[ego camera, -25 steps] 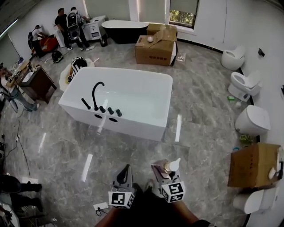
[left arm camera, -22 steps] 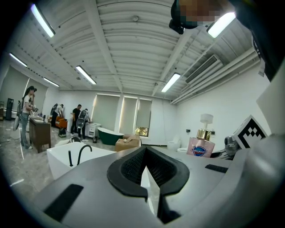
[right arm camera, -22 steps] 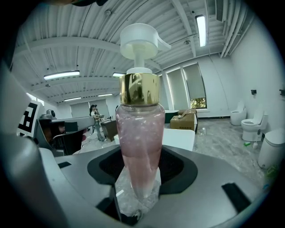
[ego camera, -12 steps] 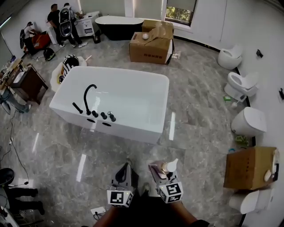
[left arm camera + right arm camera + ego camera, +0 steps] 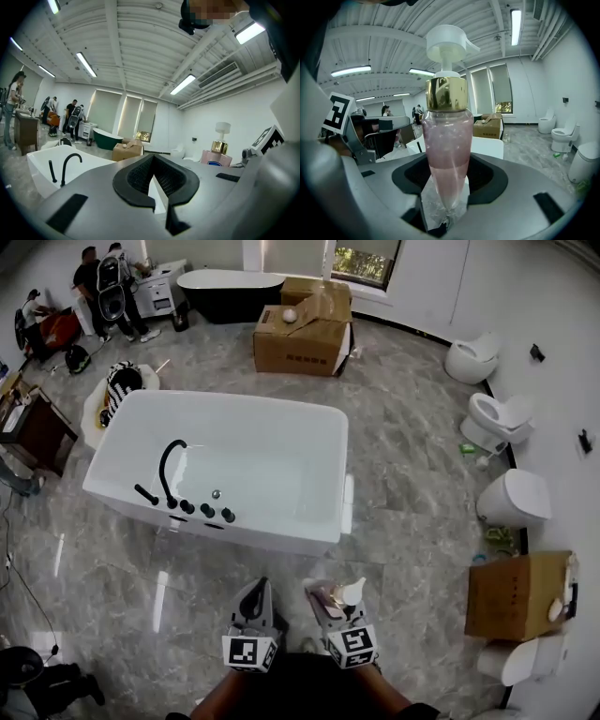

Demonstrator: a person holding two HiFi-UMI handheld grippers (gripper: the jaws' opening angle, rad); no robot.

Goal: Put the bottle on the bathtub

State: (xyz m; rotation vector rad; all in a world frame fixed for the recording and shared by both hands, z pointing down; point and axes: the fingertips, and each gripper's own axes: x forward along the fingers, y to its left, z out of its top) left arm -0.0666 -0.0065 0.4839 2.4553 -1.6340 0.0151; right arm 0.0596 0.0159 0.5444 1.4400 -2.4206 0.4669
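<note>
The white bathtub (image 5: pixel 339 479) with a black faucet (image 5: pixel 170 463) stands on the marble floor ahead of me. My right gripper (image 5: pixel 330 601) is shut on a pink pump bottle (image 5: pixel 349 595) with a gold collar and white pump, held upright short of the tub's near wall. In the right gripper view the bottle (image 5: pixel 445 140) fills the middle, pinched between the jaws of the right gripper (image 5: pixel 447 180). My left gripper (image 5: pixel 256 598) hangs beside it, shut and empty. In the left gripper view the left gripper (image 5: pixel 153 174) points at the tub (image 5: pixel 40 161), with the bottle (image 5: pixel 216 157) to its right.
A cardboard box (image 5: pixel 300 334) sits behind the tub and another (image 5: pixel 516 596) by the right wall. Toilets (image 5: pixel 511 498) line the right wall. A dark bathtub (image 5: pixel 220 287) and people (image 5: pixel 94 282) are at the far back left. A wooden cabinet (image 5: pixel 33 423) stands left.
The tub has come nearer and lower in the head view as I walk toward it. Both grippers keep their places in front of me, the bottle still held.
</note>
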